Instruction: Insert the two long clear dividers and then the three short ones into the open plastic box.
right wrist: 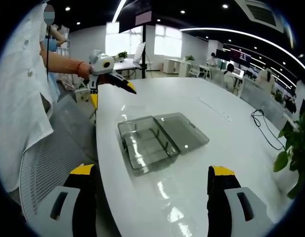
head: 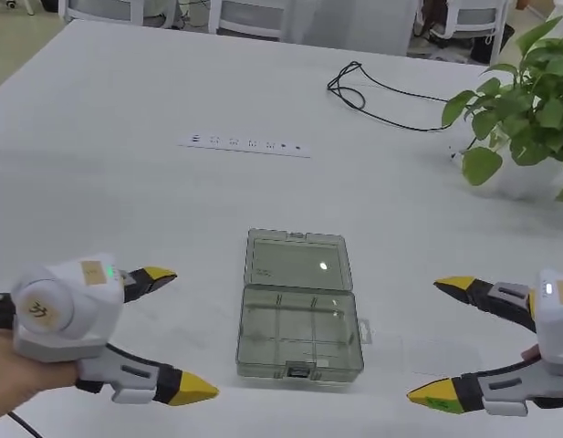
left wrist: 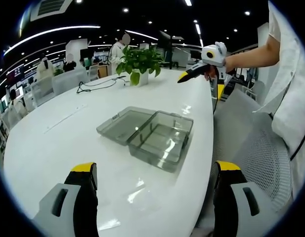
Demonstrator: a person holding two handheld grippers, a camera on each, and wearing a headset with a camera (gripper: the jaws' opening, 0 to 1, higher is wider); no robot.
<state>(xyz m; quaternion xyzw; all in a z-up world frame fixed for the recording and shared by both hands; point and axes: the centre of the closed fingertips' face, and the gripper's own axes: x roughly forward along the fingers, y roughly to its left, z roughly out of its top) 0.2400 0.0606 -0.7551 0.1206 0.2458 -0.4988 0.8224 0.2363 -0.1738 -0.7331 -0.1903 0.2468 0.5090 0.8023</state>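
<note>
A smoky clear plastic box [head: 299,333] lies open at the middle of the white table, its lid [head: 296,260] folded flat on the far side. Faint clear partition lines cross the inside of the tray. My left gripper [head: 182,333] hovers to the left of the box, open and holding nothing. To the right of the box my right gripper [head: 438,340] is also open and holds nothing. In the left gripper view the box [left wrist: 159,138] lies ahead between the spread jaws, with the right gripper [left wrist: 192,74] beyond it. The right gripper view has the box [right wrist: 142,140] ahead and the left gripper [right wrist: 122,84] past it.
A potted green plant [head: 523,100] stands at the far right. A black cable [head: 381,91] loops beside it. A flush power strip [head: 245,143] sits in the table beyond the box. Chairs [head: 245,14] line the far edge. Bare table [head: 108,182] surrounds the box.
</note>
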